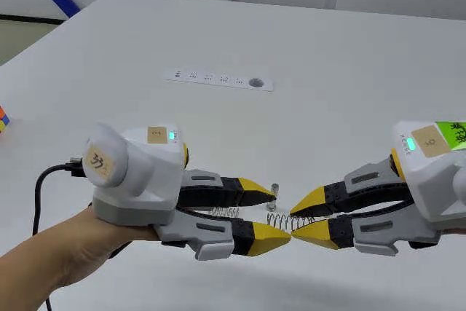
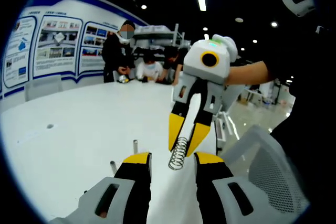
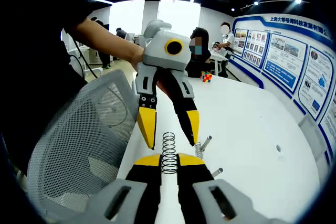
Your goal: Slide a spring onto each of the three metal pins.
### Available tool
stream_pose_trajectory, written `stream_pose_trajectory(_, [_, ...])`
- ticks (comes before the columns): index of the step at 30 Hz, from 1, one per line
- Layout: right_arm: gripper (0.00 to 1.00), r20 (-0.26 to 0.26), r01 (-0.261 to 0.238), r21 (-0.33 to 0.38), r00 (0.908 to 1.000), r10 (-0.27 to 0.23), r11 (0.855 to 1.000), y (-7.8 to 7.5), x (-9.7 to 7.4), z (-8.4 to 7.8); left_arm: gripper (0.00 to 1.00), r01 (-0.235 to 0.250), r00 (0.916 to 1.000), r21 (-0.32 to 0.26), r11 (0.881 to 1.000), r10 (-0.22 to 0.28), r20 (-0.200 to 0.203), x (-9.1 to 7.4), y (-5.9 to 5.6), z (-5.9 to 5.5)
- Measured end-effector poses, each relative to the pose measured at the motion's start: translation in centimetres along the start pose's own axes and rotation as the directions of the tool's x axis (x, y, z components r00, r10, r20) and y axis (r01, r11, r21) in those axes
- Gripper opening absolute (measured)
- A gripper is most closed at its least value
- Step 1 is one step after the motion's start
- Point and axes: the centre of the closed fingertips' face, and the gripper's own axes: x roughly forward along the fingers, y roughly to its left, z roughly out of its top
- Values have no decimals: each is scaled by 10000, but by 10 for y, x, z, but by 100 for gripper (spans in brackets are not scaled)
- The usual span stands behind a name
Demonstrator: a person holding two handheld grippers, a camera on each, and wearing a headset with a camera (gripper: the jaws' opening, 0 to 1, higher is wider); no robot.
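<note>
The right tongs (image 3: 169, 162) pinch a spring (image 3: 168, 146) by one end, its coils sticking out toward the left tongs (image 1: 280, 215), which stand spread (their yellow tips lie either side of the spring's free end). A metal pin (image 1: 274, 187) stands upright on the tabletop (image 1: 328, 129) just behind.

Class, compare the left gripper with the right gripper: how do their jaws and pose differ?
The left gripper holds its jaws apart, gripping nothing; the right gripper is shut on a spring. In the head view the left gripper points right and the right gripper points left, tips nearly meeting. Both have yellow tips and white bodies.
</note>
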Motion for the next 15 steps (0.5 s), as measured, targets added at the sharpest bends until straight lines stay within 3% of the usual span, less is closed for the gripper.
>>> stream_pose_trajectory(10, [11,121,-237,-78,9996,238,9997,2,1,6,15,328,9994,-16,9995,-328,-66,-2,-9,0])
stream_pose_trajectory(15, [11,153,-389,-98,9991,390,9992,5,2,6,14,312,9993,19,9995,-311,-221,-2,-10,-3])
